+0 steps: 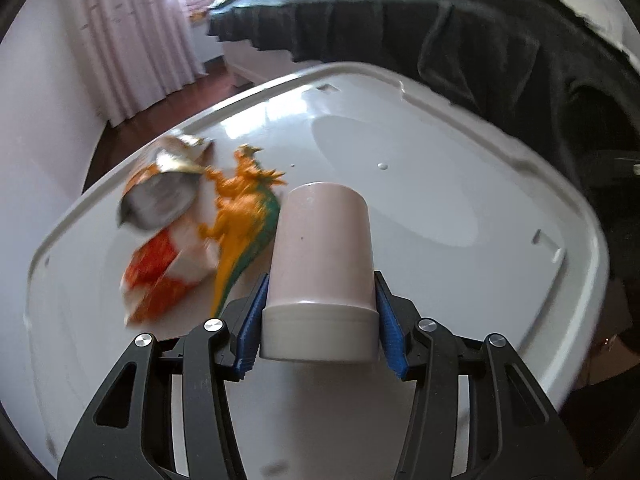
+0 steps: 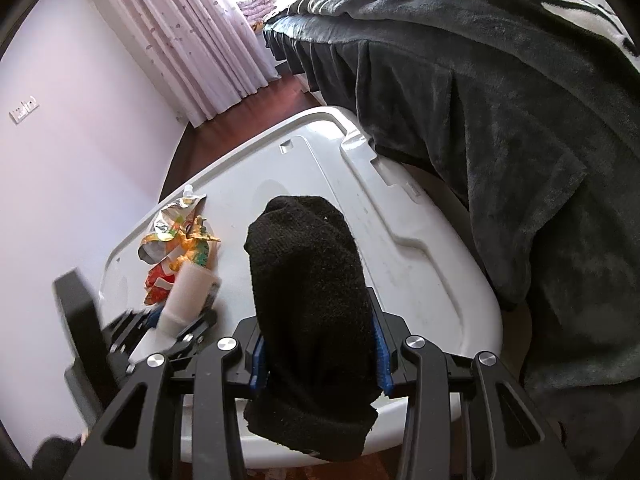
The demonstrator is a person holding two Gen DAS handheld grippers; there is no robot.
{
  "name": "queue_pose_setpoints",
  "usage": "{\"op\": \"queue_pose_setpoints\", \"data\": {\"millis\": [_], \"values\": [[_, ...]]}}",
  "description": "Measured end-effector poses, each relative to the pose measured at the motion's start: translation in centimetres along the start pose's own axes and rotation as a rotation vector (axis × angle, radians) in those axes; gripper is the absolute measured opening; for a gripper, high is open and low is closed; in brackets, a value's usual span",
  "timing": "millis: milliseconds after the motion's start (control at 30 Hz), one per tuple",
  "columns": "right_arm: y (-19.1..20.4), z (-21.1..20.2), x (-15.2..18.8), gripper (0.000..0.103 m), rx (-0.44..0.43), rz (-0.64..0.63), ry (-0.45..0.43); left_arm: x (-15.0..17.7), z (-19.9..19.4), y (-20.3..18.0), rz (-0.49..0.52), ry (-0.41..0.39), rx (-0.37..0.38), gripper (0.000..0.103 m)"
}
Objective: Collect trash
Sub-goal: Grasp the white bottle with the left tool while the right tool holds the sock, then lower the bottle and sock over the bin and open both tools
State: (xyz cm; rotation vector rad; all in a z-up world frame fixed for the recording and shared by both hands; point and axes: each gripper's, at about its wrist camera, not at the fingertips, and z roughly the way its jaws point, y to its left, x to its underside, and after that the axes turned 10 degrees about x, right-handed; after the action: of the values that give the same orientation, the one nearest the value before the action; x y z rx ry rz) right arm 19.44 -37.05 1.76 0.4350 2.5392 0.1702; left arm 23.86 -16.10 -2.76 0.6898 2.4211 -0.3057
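Trash lay on the white bin lid (image 1: pixel 420 128): your left tool (image 1: pixel 320 320) clamped the pink cup (image 1: pixel 322 248) beside the crumpled wrapper (image 1: pixel 160 216), ready for lifting; your right tool (image 2: pixel 318 356) held a black sock (image 2: pixel 308 272).

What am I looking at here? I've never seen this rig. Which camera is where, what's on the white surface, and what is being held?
No robot: a person carries two hand-held grippers, each with a fisheye camera looking along its fingers. The left camera shows the left gripper clamped on a pinkish bottle with a white cap. The right camera shows the right gripper clamped on a black sock. Below is a white plastic lid, carrying a crumpled snack wrapper and an orange-green toy dinosaur. A dark blanket hangs behind.
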Motion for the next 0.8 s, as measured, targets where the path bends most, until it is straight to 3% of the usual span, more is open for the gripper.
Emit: {"op": "queue_pose_setpoints", "data": {"millis": [200,433,700,800], "values": [[1.0,0.8,0.6,0.04,0.038,-0.048,0.003,4.2,-4.7,-1.7,-0.071,-0.085,-0.105,0.048],[3.0,1.8,2.2,0.04,0.059,-0.13,0.011,9.6,-11.2,-3.5,-0.167,-0.149,-0.152,0.048],[7.8,-0.9,5.6,0.04,0.002,-0.272,-0.103,15.7,-16.1,-4.4,-0.21,-0.126,-0.18,0.048],[9.5,-1.8,8.7,0.04,-0.024,-0.318,-0.117,17.4,-16.9,-4.2,-0.245,-0.107,-0.191,0.048]]}}
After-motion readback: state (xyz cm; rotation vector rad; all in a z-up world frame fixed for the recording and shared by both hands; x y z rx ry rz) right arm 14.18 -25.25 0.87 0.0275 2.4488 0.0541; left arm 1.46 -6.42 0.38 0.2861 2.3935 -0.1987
